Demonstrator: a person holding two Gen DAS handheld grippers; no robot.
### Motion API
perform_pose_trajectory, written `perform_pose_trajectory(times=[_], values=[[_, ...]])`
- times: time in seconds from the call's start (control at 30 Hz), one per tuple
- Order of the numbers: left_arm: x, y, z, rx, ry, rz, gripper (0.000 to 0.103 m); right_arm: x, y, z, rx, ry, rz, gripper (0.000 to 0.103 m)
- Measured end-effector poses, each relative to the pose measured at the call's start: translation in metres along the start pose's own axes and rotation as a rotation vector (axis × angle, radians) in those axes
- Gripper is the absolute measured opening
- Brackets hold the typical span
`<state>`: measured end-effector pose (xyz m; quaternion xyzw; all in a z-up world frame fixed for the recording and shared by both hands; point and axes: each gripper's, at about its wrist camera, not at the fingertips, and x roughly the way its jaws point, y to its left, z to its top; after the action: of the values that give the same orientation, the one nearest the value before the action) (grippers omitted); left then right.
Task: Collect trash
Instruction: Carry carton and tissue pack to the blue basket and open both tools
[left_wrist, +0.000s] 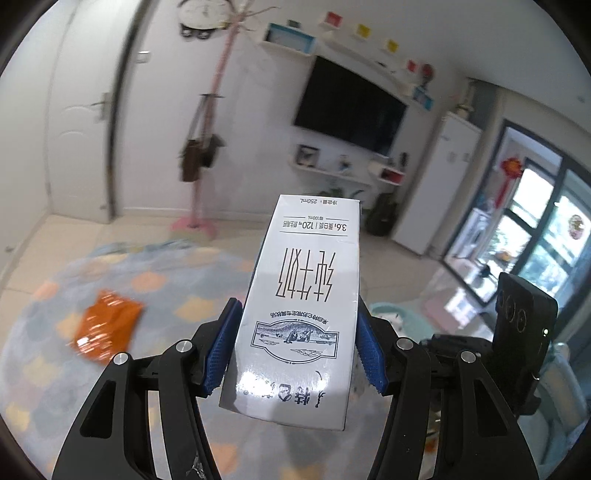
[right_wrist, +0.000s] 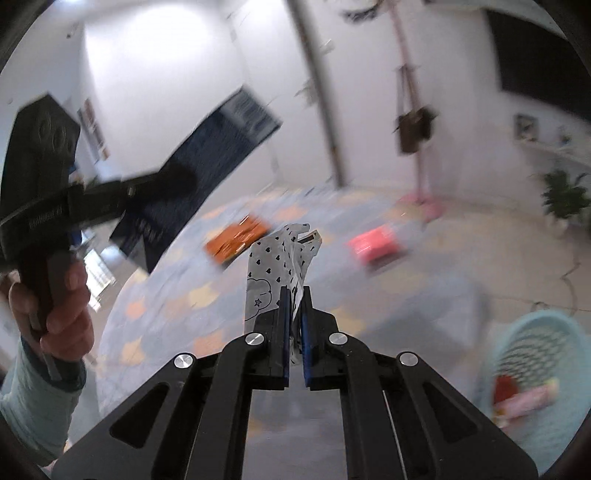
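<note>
Sweeping from the left, an orange wrapper (left_wrist: 105, 326) lies on the round patterned rug (left_wrist: 177, 280), well apart from either tool and not yet picked up. Next comes the left gripper (left_wrist: 293, 345), its blue pads (left_wrist: 221, 354) pressed against both sides of a white milk carton (left_wrist: 303, 306), which is held off the floor with its printed face toward the camera. Further right, in the other view, the right gripper (right_wrist: 294, 332) has its fingers nearly together, pinching a crumpled white wrapper with black hearts (right_wrist: 280, 266) that sticks up past the tips. Beyond it a pink packet (right_wrist: 375, 245) rests on the rug, blurred by motion. At the far right stands a pale blue basket (right_wrist: 535, 332), with what looks like a red item and a pink item already inside; blur makes their exact kind hard to tell.

By my reading the job is around its middle. Two pieces seem to be in the basket, two more are in the grippers and have yet to be dropped in, and two are left on the rug.

Counted: one milk carton, one heart-print wrapper, one orange wrapper, one pink packet, one basket, and roughly two items in it. The carton is rigid and well clamped; the thin wrapper is held only by an edge and could slip on the way over.
</note>
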<state>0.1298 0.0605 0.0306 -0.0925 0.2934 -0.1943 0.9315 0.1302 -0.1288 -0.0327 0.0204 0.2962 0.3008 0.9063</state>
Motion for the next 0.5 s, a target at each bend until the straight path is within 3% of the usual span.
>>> perform_pose_trajectory(times=[0.23,0.5], values=[[0.054,-0.072,0.019,0.078,0.029,-0.093,0.057,-0.070,-0.068,0.001,0.078,-0.124,-0.223,0.004],[0.129,-0.135,0.008,0.103,0.106,-0.157,0.057,-0.102,-0.148,-0.026,0.234,-0.131,-0.397,0.004]])
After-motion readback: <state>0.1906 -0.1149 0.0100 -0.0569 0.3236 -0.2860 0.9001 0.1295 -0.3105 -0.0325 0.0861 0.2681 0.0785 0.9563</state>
